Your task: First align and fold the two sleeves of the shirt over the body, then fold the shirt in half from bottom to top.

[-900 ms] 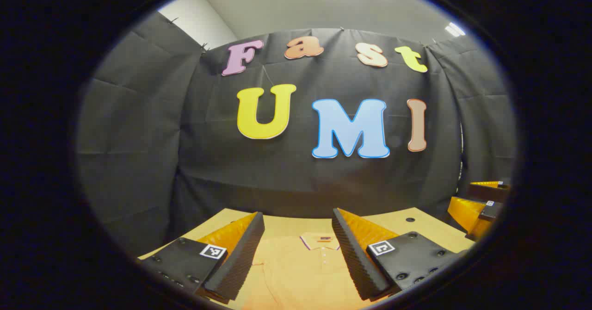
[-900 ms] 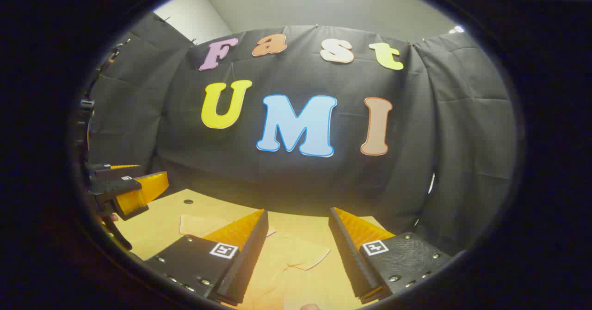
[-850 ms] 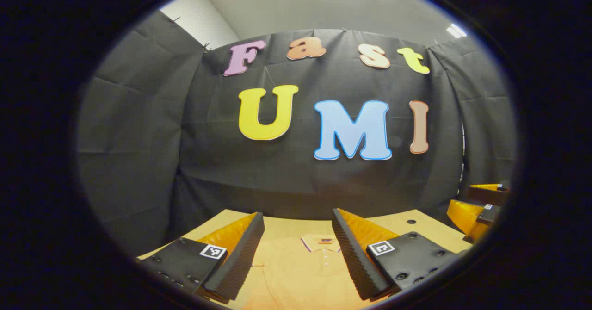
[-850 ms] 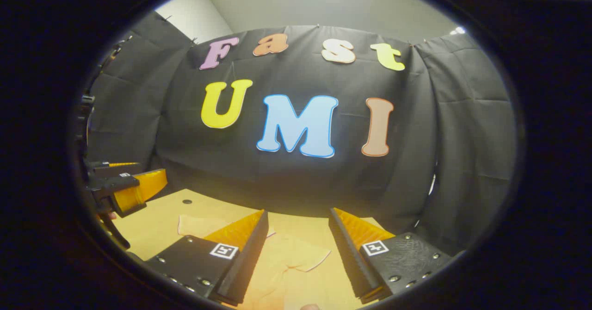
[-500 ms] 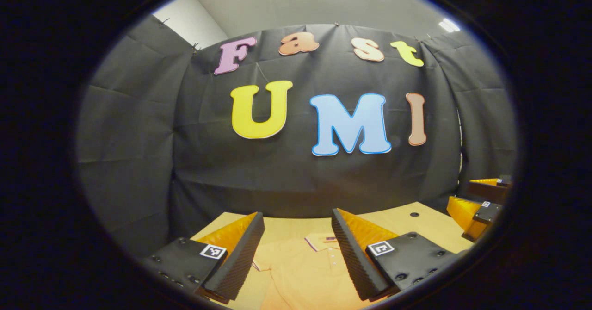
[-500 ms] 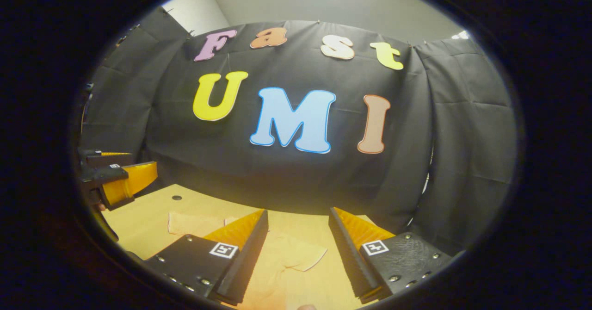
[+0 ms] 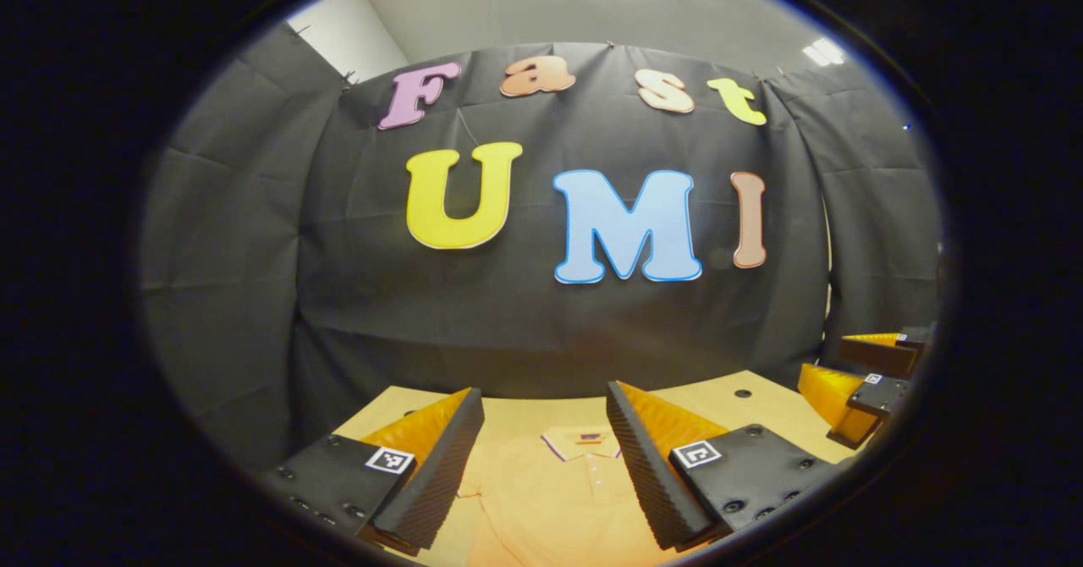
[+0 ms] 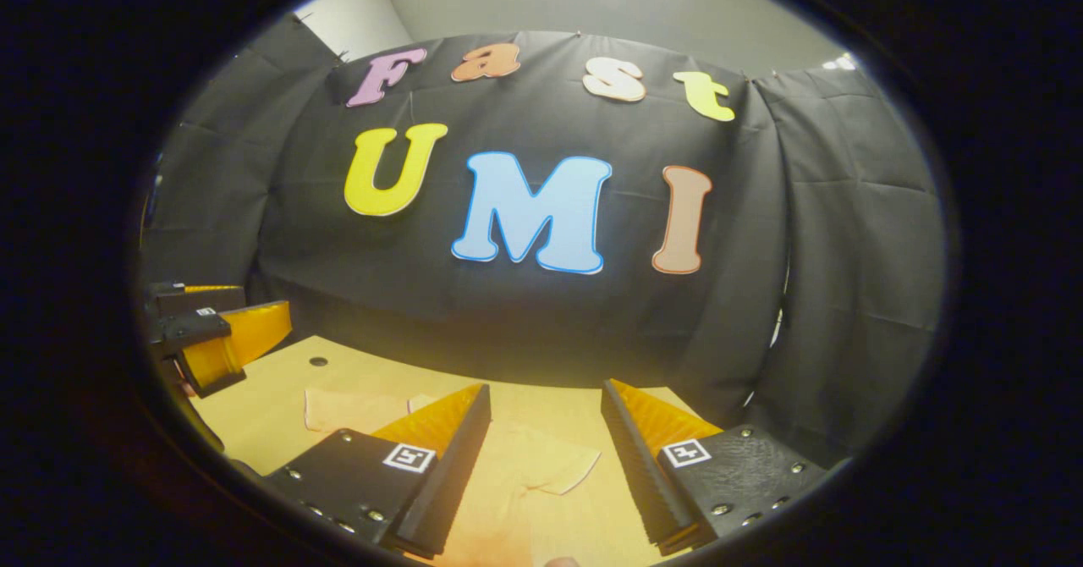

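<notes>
In the left gripper view, the left gripper (image 7: 544,419) hangs above the tabletop (image 7: 761,410) with its two fingers spread wide and nothing between them; neither finger touches the cloth below. Through that gap lies the orange polo shirt (image 7: 550,499), flat on the tabletop. Its collar (image 7: 584,442) points toward the far edge, near the black cloth wall (image 7: 508,322), and a short button placket runs from the collar back toward the camera. So the shirt's long axis runs from the near edge to the far edge, collar end away. Its lower part is cut off at the bottom of the view.

At the right side of the same view, the right gripper (image 7: 854,372) is held above the right part of the tabletop, well apart from the left one, its fingers also parted. A small dark hole (image 7: 742,393) in the tabletop sits between the two grippers, toward the far edge.

In the right gripper view, the right gripper (image 8: 546,415) is likewise wide open and holds nothing, poised above the cloth without contact. Between its fingers shows one short sleeve (image 8: 541,465) of the shirt (image 8: 525,516), spread out flat and angled toward the tabletop's far right. The collar area lies further left (image 8: 355,410). The left gripper (image 8: 224,330) shows at the left side, above the tabletop (image 8: 271,389), its fingers apart.
</notes>
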`<state>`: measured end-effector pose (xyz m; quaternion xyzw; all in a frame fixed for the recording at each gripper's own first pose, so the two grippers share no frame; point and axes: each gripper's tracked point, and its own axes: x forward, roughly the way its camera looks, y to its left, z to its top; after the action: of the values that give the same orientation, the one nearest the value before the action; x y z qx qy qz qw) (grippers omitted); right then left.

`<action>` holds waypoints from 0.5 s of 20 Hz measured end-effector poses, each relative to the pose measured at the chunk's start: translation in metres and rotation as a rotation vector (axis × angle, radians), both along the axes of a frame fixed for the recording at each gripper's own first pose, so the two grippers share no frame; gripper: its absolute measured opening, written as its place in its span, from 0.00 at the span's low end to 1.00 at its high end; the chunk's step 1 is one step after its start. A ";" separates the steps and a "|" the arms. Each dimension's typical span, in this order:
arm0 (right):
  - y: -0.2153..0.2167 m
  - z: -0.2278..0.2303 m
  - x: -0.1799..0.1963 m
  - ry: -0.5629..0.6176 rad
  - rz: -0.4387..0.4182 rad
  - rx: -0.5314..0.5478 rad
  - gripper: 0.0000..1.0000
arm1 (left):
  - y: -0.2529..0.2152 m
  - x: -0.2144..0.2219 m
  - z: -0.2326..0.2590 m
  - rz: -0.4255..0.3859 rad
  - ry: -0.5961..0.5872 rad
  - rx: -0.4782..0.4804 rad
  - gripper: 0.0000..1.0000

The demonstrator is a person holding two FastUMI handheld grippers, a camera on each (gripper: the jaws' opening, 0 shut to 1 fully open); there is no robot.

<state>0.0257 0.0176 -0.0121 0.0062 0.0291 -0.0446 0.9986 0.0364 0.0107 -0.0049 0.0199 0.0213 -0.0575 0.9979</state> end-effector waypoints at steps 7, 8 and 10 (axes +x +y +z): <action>0.000 -0.014 0.014 0.046 0.011 0.025 0.82 | 0.006 0.004 -0.006 0.019 0.019 -0.010 0.96; -0.004 -0.019 0.018 0.059 0.008 0.032 0.82 | 0.006 0.004 -0.007 0.021 0.022 -0.013 0.96; -0.013 -0.031 0.030 0.088 -0.008 0.050 0.82 | 0.008 0.005 -0.011 0.027 0.030 -0.016 0.95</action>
<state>0.0558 0.0042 -0.0431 0.0294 0.0740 -0.0480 0.9957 0.0415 0.0189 -0.0158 0.0110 0.0362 -0.0446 0.9983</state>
